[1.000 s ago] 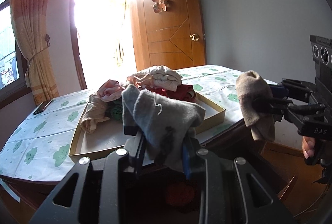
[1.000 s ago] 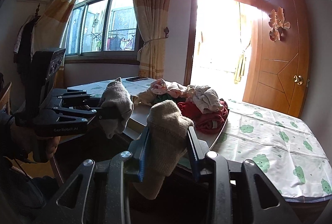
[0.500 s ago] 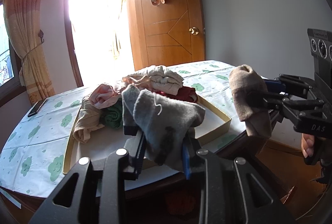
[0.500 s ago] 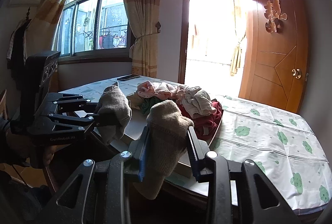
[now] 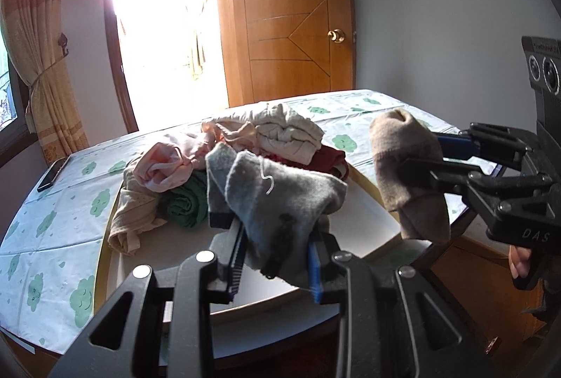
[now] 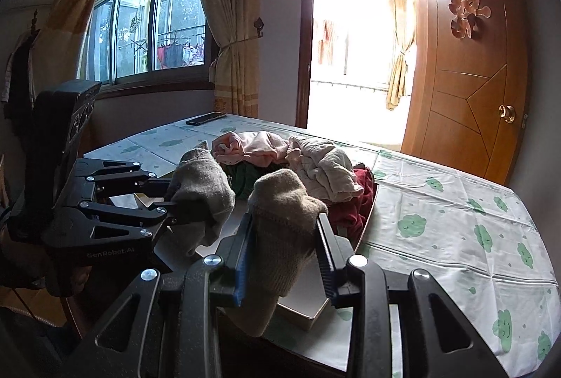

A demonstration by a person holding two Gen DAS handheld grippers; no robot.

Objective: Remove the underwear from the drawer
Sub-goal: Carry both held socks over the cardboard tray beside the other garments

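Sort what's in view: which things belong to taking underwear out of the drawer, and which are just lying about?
Part of the job:
- drawer tray
- clothes pile in it
- grey sock, clamped in the left gripper
- tan sock, clamped in the right gripper

Just lying about:
- phone
- patterned tablecloth
- door
- curtains

Legible markings — two found.
"GenRobot.AI" on the left gripper (image 6: pixel 196 213) body; "DAS" on the right gripper (image 5: pixel 417 174) body. Door ornament (image 6: pixel 468 10) — a 囍 character.
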